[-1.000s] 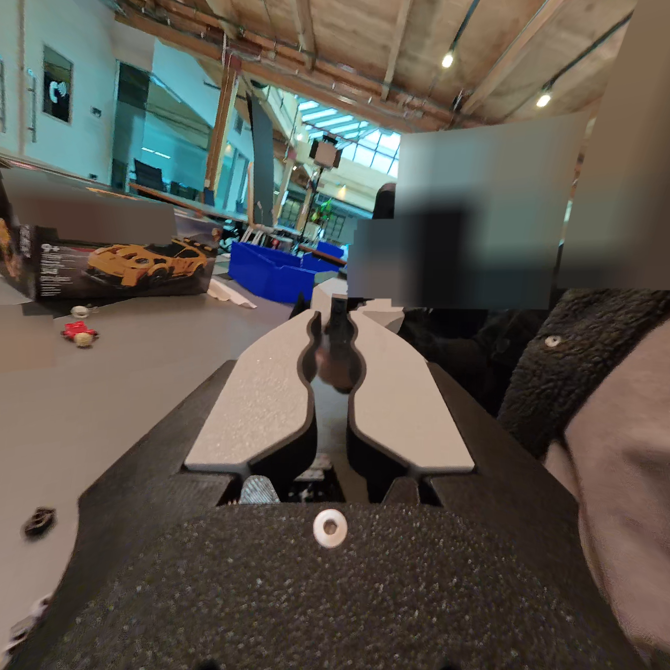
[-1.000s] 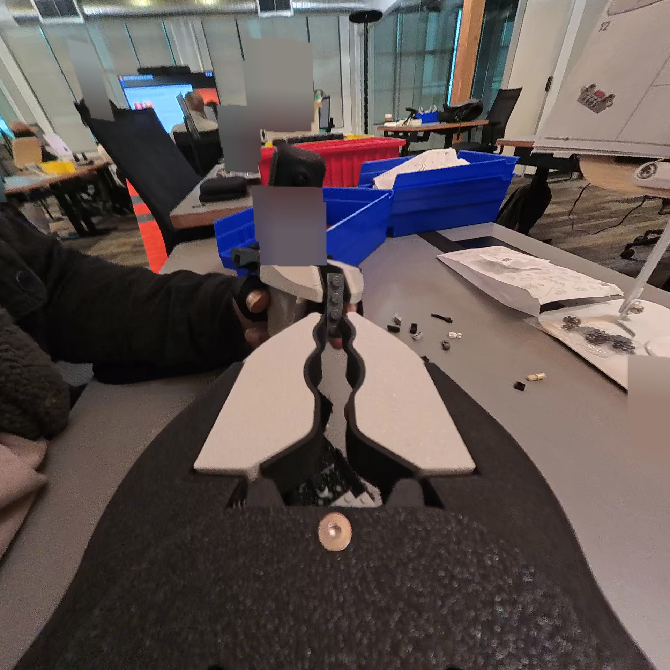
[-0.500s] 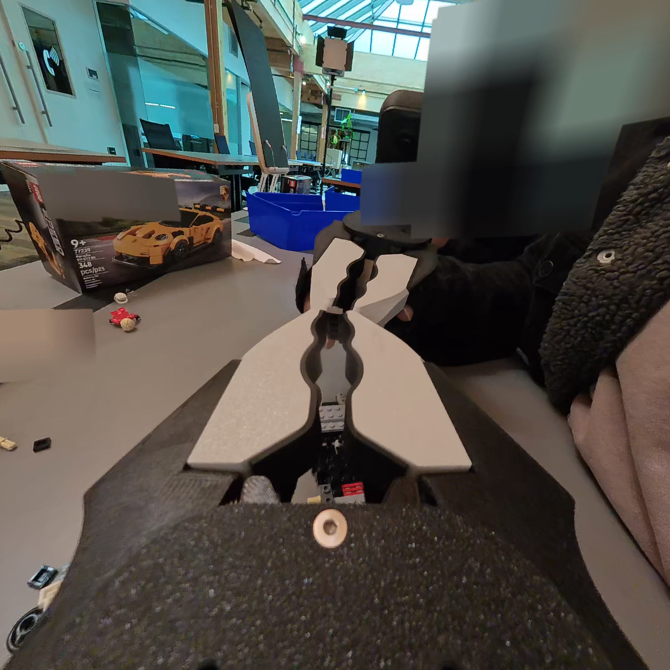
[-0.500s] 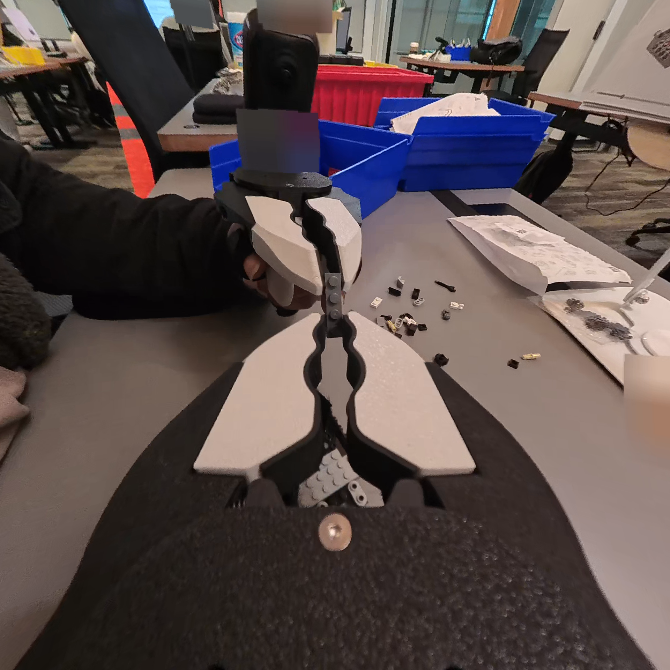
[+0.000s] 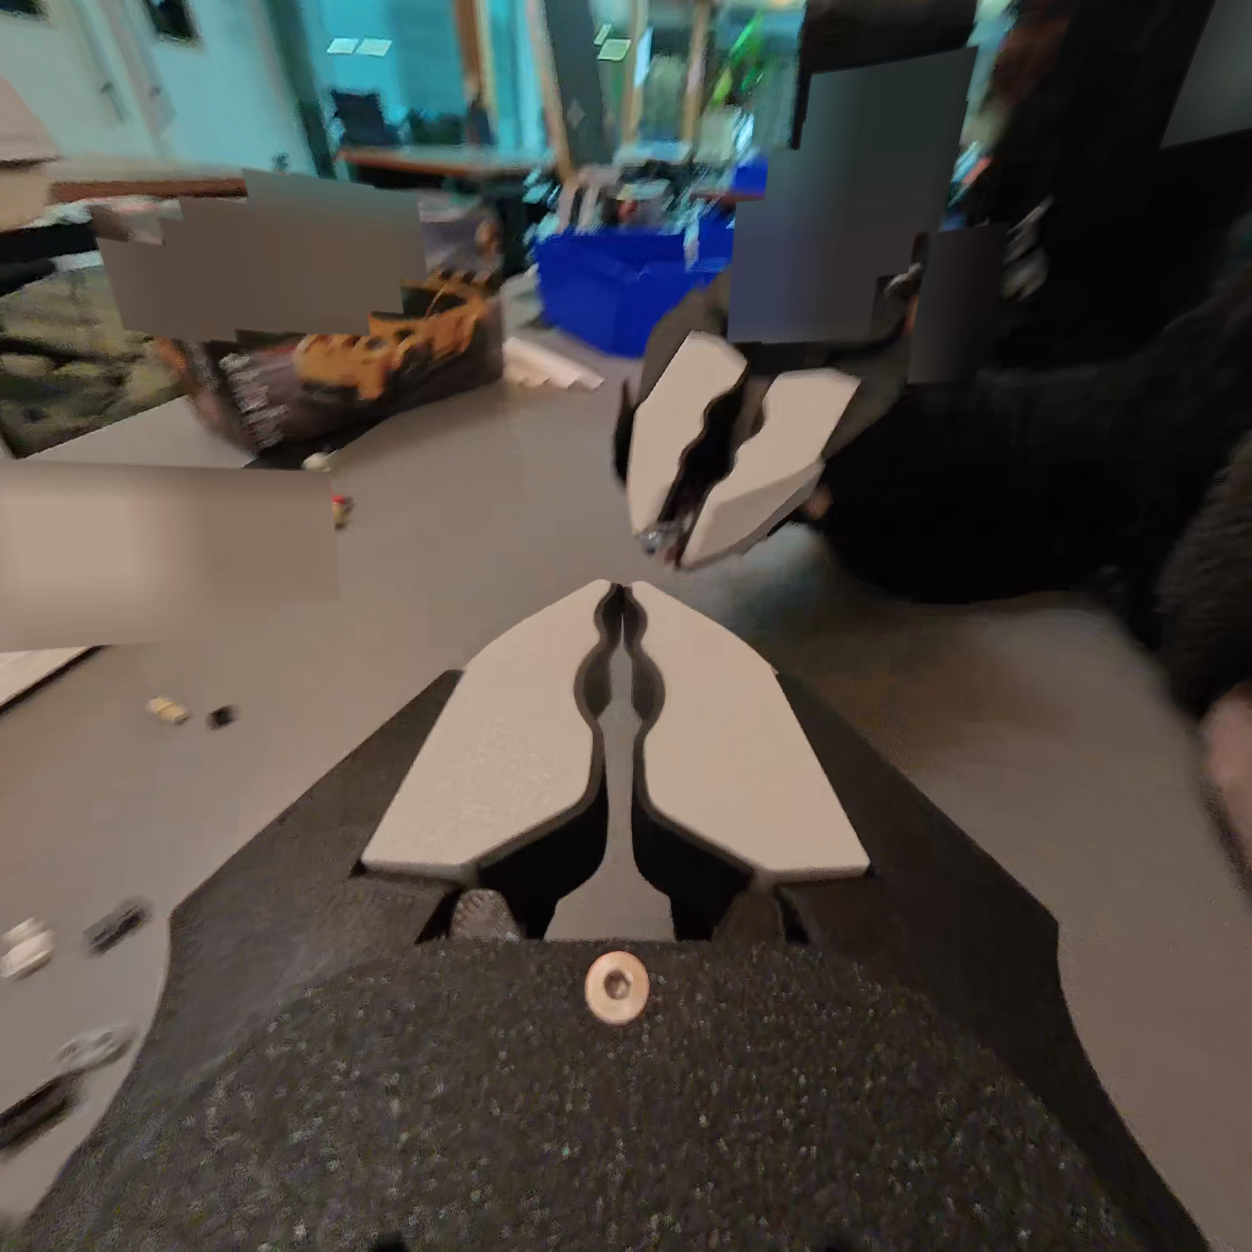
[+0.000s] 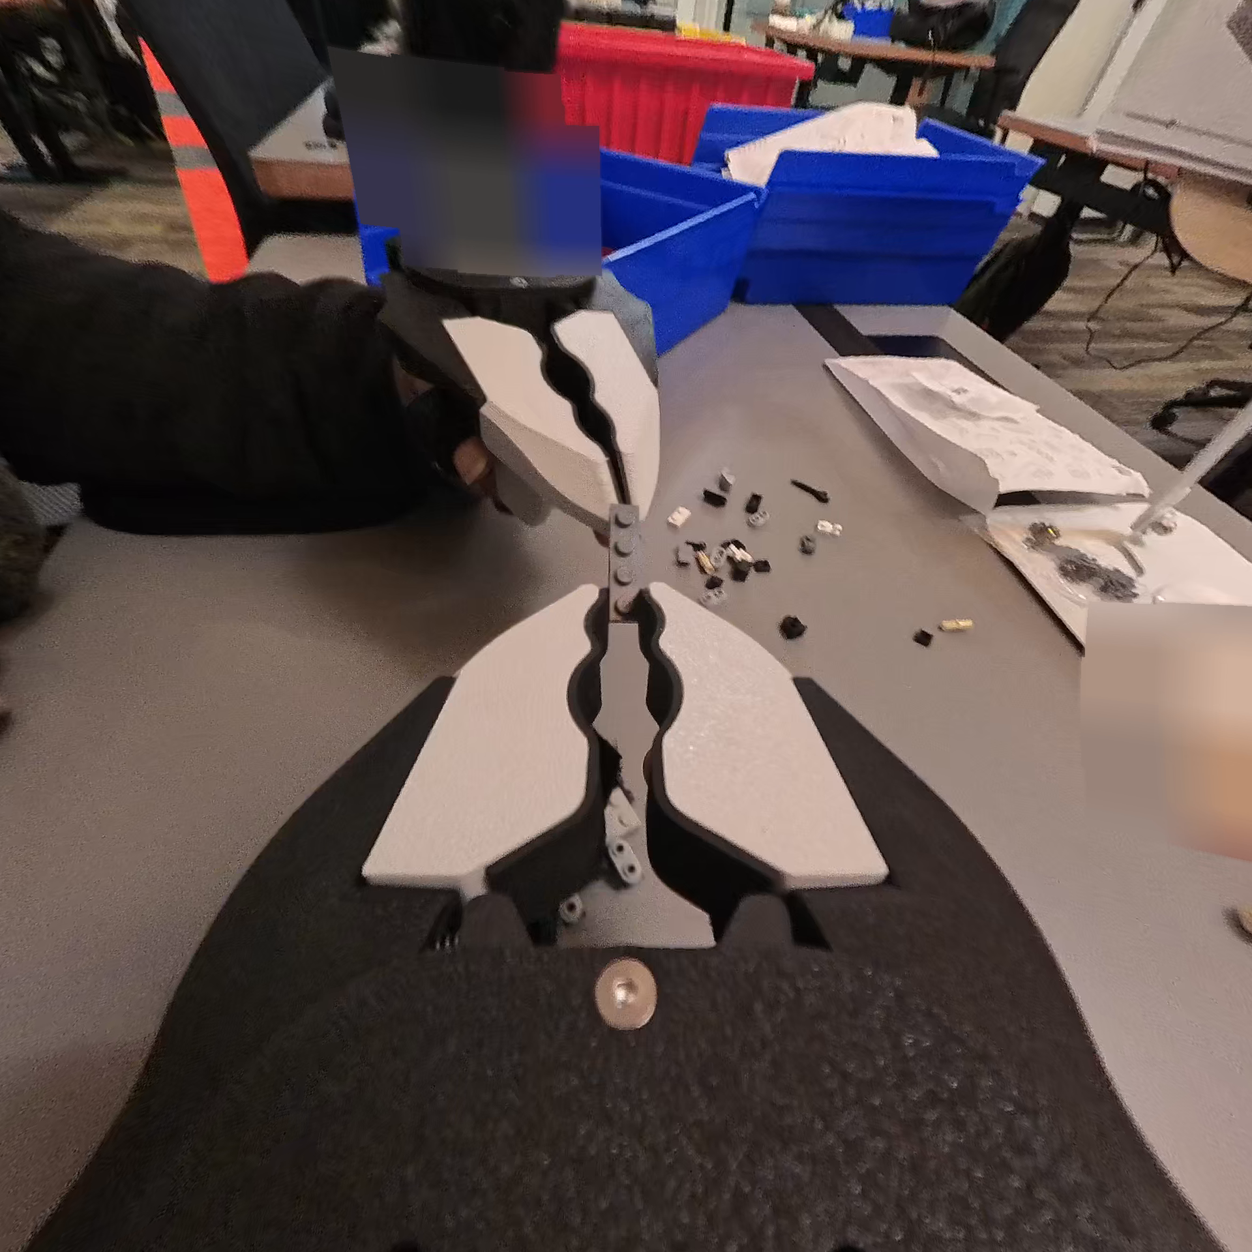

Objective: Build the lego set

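Note:
My right gripper point(image 6: 627, 599) is shut on the near end of a long grey studded plate point(image 6: 623, 552), which points away from it above the grey table point(image 6: 271, 643). My left gripper point(image 5: 622, 595) has its jaws together at the tips, with nothing visible between them. In the right wrist view the left gripper point(image 6: 627, 505) sits right at the plate's far end; I cannot tell if it touches. In the blurred left wrist view the right gripper point(image 5: 667, 542) faces mine, a short gap away. Small grey pieces point(image 6: 623, 833) lie below the right gripper.
Loose small pieces point(image 6: 725, 555) are scattered on the table, and more point(image 5: 169, 708) lie at the left. A paper bag point(image 6: 982, 433) and a bag of black parts point(image 6: 1097, 576) lie at the right. Blue bins point(image 6: 874, 217) and a red bin point(image 6: 671, 88) stand behind. The set's box point(image 5: 379, 366) stands at the far left. Both grippers' tips are close together, under 4 cm apart.
Both grippers have tipped down toward the table. The left gripper has drawn back a little from the right one and its jaws have closed fully. The right keeps hold of the grey plate.

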### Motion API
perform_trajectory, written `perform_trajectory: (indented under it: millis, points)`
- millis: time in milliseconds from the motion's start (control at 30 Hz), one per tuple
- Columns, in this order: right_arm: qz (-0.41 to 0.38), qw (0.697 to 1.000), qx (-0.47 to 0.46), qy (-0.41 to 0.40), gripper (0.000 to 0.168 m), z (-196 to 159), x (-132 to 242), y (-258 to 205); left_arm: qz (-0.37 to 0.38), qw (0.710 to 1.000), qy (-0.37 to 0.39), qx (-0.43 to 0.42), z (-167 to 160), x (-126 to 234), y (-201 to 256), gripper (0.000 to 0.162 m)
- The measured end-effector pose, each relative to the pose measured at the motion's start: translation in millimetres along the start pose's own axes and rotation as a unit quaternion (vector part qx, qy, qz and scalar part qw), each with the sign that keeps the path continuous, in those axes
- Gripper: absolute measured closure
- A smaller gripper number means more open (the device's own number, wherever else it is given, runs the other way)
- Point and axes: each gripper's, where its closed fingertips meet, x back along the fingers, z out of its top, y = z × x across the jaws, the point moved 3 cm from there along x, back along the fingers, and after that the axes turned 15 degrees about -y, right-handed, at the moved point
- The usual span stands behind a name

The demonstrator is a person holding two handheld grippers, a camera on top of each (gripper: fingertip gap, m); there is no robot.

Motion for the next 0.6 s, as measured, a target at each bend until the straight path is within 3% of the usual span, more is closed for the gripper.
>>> perform_trajectory:
  millis: [100,300,600]
  points:
    - [-0.008,1.0,-0.006,-0.028,0.161,-8,4,11,0.047,0.997,-0.05,-0.026,-11,-2,-8,0.159]
    - [-0.02,0.997,0.012,-0.068,0.161,-14,1,18,0.05,0.997,-0.051,-0.026,-11,-5,-8,0.145]
    - [-0.119,0.965,0.173,-0.156,0.161,-17,-12,6,0.068,0.992,-0.075,-0.08,-16,-10,-2,0.138]
